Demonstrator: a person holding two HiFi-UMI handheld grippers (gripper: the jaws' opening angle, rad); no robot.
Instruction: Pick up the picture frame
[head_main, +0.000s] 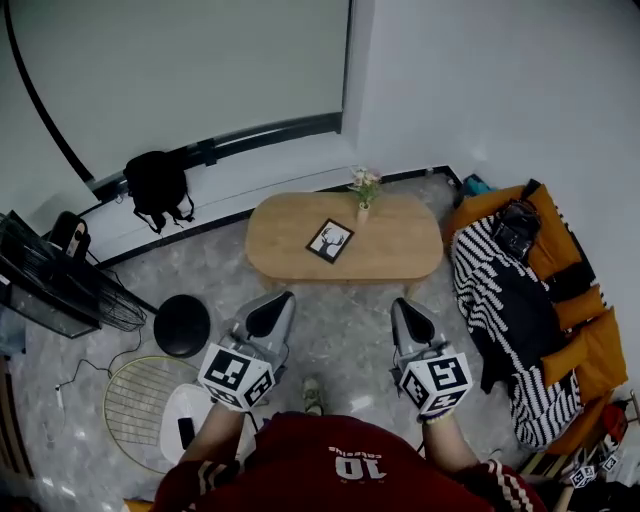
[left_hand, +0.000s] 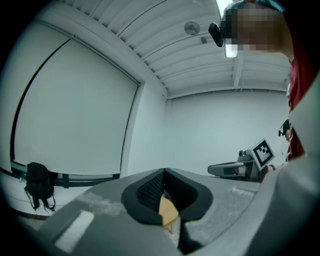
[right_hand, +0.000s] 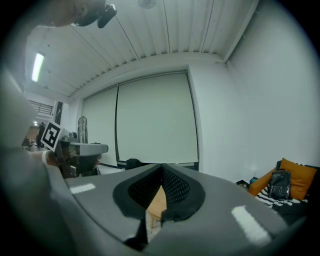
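A black picture frame (head_main: 331, 241) with a deer print lies flat on the oval wooden table (head_main: 400, 250), left of centre. My left gripper (head_main: 272, 312) and right gripper (head_main: 408, 322) are held level side by side, short of the table's near edge, both pointing at it. Both are shut with nothing between the jaws. In the left gripper view the left gripper (left_hand: 164, 175) has its pads pressed together, and a sliver of the table (left_hand: 169, 212) shows below them. The right gripper (right_hand: 161, 170) looks the same in its own view, with the table (right_hand: 156, 204) below.
A small vase of flowers (head_main: 364, 190) stands at the table's far edge. An orange sofa (head_main: 575, 300) with a striped blanket and a black bag lies to the right. A black stool (head_main: 181, 325), a fan grille (head_main: 140, 405) and a black backpack (head_main: 158, 187) are on the left.
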